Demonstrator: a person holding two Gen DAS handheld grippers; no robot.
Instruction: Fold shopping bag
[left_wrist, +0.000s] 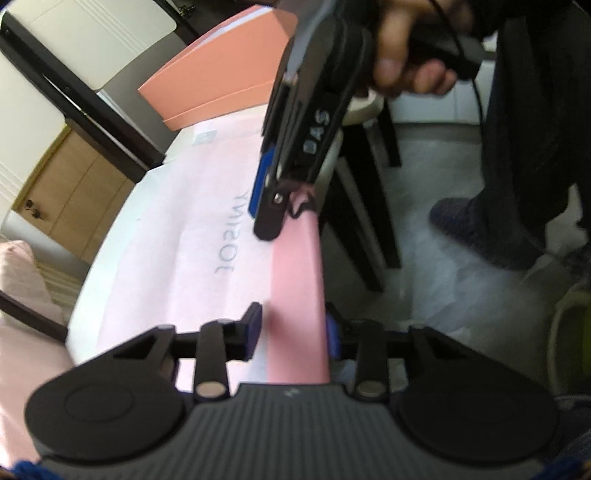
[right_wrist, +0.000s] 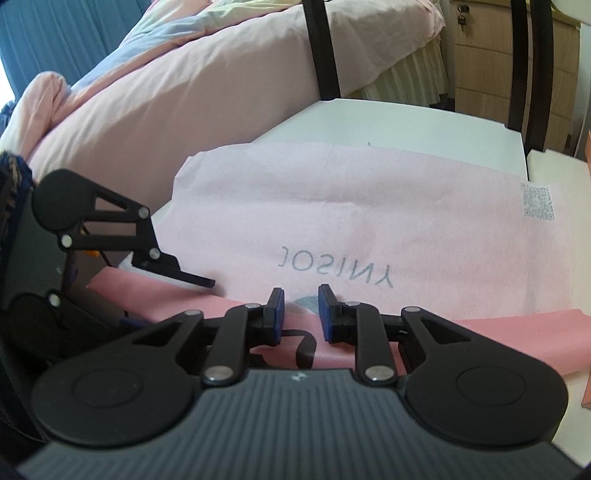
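**Table holds the bag flat: first fold in, the rest still open**

Bedroom table is your work surface, white, with the bag spread flat on it.

Your left gripper stands narrow, its jaws either side of the strip, the darker pink band turned over along the bag's near edge. One finger is over the bag and the other is out past the table edge. Whether the pads actually press on the strip, you cannot tell from either view.

Your right gripper is also narrow, with a clear gap between its pads. It sits further right along the same strip. A black strap loops between its fingers behind the pads, touching one finger. I cannot say whether it is pinched.

By my reading you are early. One narrow fold along the near edge is laid, and it looks fairly straight between your two grippers. The main panel, with its printed letters and its code patch at the far right, is still a single open sheet. The remaining folds all look undone.

Hard to read:
- The left view is smeared, so the strip's crease is soft.
- The gripper bodies cover the bag's near edge.
- No second strap shows.
- The bag's left corner hides behind your left gripper.

A box stands at the bag's right end, and a bed lies beyond the table.
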